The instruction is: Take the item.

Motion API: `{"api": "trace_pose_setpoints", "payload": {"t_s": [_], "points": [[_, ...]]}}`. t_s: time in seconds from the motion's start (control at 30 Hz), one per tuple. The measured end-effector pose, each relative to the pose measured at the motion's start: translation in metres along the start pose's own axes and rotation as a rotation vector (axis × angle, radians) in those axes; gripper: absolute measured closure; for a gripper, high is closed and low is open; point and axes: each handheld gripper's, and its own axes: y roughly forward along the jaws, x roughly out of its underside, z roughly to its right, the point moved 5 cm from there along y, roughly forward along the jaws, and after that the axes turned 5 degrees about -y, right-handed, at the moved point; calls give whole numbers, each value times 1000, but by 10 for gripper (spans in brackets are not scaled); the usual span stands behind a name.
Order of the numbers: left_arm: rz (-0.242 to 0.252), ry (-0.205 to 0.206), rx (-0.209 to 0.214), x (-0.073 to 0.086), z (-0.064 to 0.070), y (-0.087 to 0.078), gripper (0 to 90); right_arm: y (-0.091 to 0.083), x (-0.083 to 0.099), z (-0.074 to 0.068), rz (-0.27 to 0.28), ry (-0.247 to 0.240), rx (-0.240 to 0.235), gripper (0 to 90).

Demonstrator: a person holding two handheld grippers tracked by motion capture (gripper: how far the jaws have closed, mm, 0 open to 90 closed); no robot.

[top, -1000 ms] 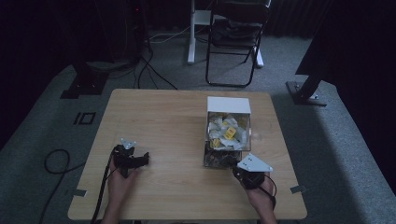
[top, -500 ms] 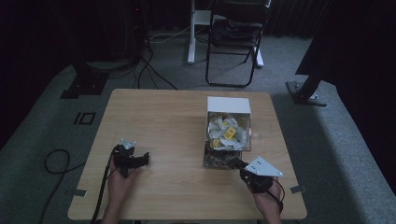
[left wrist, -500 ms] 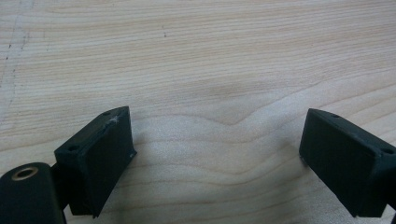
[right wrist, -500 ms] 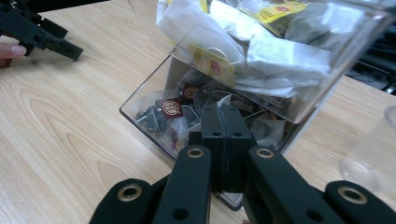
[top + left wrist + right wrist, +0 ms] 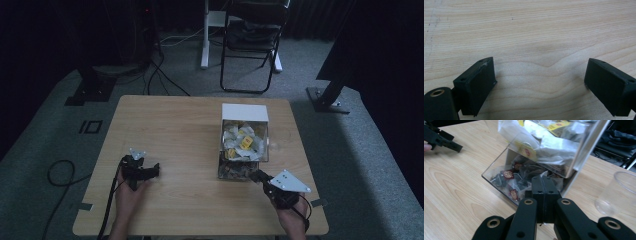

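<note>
A clear tea-bag dispenser box [image 5: 244, 140] with a white back stands right of the table's middle. White and yellow sachets fill its upper part, and dark tea bags with red tags [image 5: 509, 174] lie in its low open tray. My right gripper [image 5: 256, 175] is at the tray's mouth [image 5: 544, 180], jaws pressed together. A white paper corner shows at their tips and a thin thread behind them, so they look shut on a tea bag. My left gripper [image 5: 156, 170] rests on the bare wood at the left [image 5: 539, 82], open and with nothing between its jaws.
A clear plastic cup [image 5: 619, 192] stands on the table just right of the box. The wooden table [image 5: 190, 125] is bare on its left half. A folding chair [image 5: 250, 45] and cables are on the floor beyond the far edge.
My right gripper has drawn back a little to the right and toward the person, away from the box's front. The left gripper has stayed where it was.
</note>
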Motion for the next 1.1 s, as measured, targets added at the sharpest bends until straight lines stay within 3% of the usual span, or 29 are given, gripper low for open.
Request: {"api": "trace_pose_setpoints", "payload": {"t_s": [0.47,1.1], "points": [[0,0,0,0,0,0,107,-12,2,19,11,25,57,900],[0,0,0,0,0,0,107,-16,-3,30,16,26,101,900]]}}
